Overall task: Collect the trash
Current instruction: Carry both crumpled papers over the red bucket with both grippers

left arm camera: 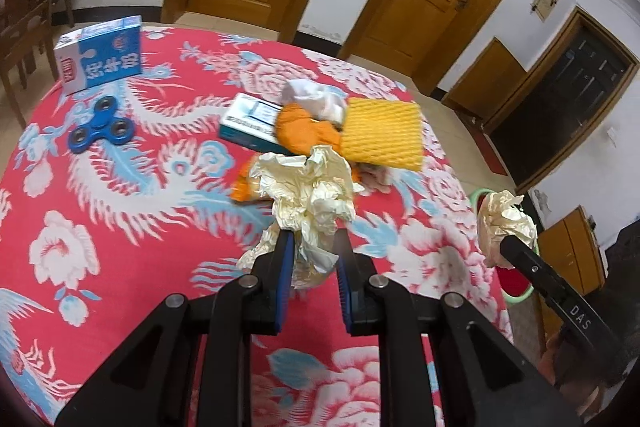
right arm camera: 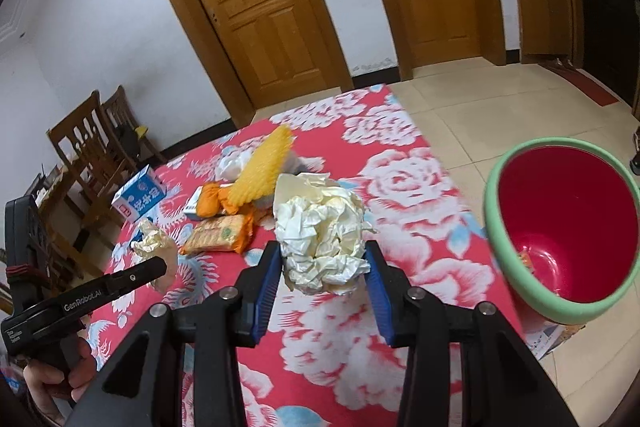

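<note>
Two paper wads are up off the counter (left arm camera: 100, 155) at once. The left gripper (left arm camera: 312, 247) has its fingers pressed nearly together, pinching a crumpled cream wad (left arm camera: 308, 187); the bulk of the paper balloons out past the tips and its lower tail drops out of sight between the blue pads. The right gripper (right arm camera: 324, 263) clamps a bigger wad (right arm camera: 320, 239) between fingers set wider apart, pads against both sides of it.

The bin (right arm camera: 560, 227), red inside with a green rim, shows well only from the right wrist, at the right beside the counter and cut off by the frame edge; a small scrap lies at its bottom, too small to name. From the left wrist just a sliver of green rim (left arm camera: 480, 193) peeks out behind the right gripper's wad (left arm camera: 504, 223).

The heap at centre is tangled: yellow foam net (left arm camera: 384, 131), orange wrapper (left arm camera: 300, 131), white bag (left arm camera: 316, 95) and a teal box (left arm camera: 248, 123) half buried under them. The right view alone shows a biscuit pack (right arm camera: 220, 235) in full; the left wad hides most of it from the other camera. The blue spinner (left arm camera: 102, 129) shows only from the left wrist. The milk carton (left arm camera: 100, 55) stands at the far left in both. A hand (right arm camera: 52, 379) shows at the lower left edge, cropped.
</note>
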